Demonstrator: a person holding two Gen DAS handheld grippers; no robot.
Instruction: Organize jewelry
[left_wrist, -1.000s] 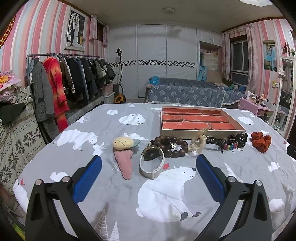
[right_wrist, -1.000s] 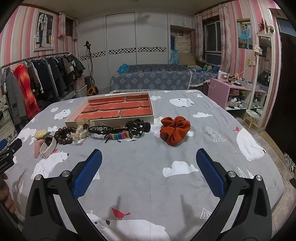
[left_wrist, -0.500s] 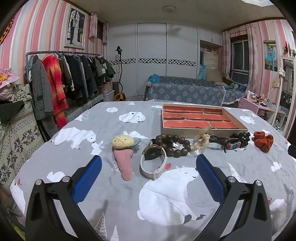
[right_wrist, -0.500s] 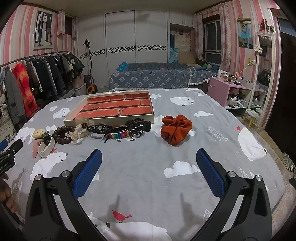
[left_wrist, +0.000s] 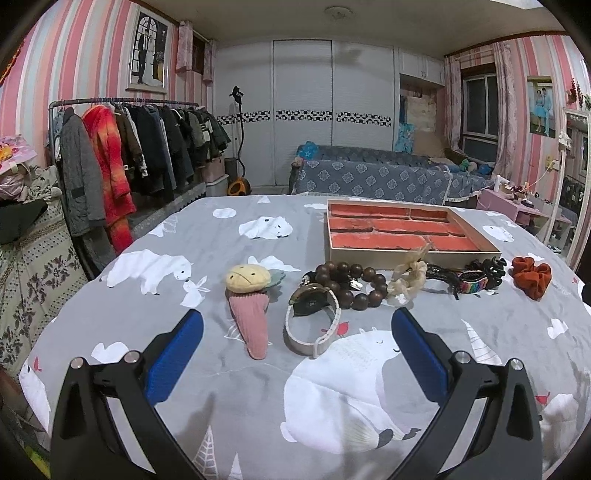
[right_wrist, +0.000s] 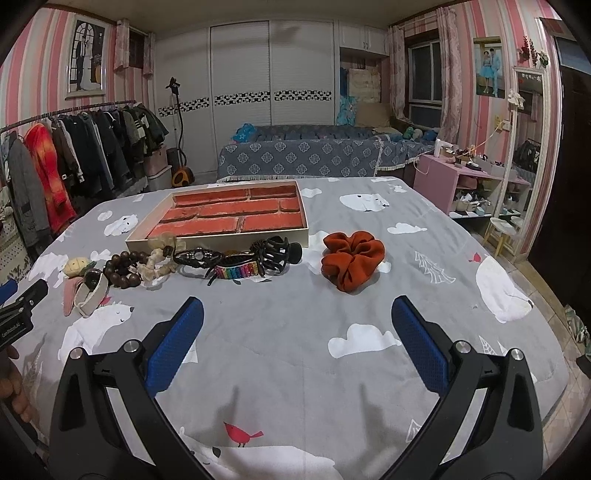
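Left gripper: jaws spread wide, nothing between the blue pads; it hovers above the grey bear-print cover, aimed at the watch.

Right gripper: jaws likewise spread, empty, over bare cover approx. in front of the scrunchie.

Jewelry tray: beige rim, red-lined compartments, all vacant; sits on the cover behind the item row.

Item row, left to right in the left wrist view:
1. Plush hair clip, yellow head, pink body, lying flat.
2. Watch, white strap, standing on edge just beside the clip.
3. Brown bead bracelet, touching the watch from behind.
4. Cream fabric tie, against the beads and near the tray's front wall.
5. Black bracelet and rainbow band, overlapping.
6. Black claw clip.
7. Rust-orange scrunchie, set apart at the right end.

Right wrist view: the left gripper's black tip shows at the left edge, w/ part of a hand below it.
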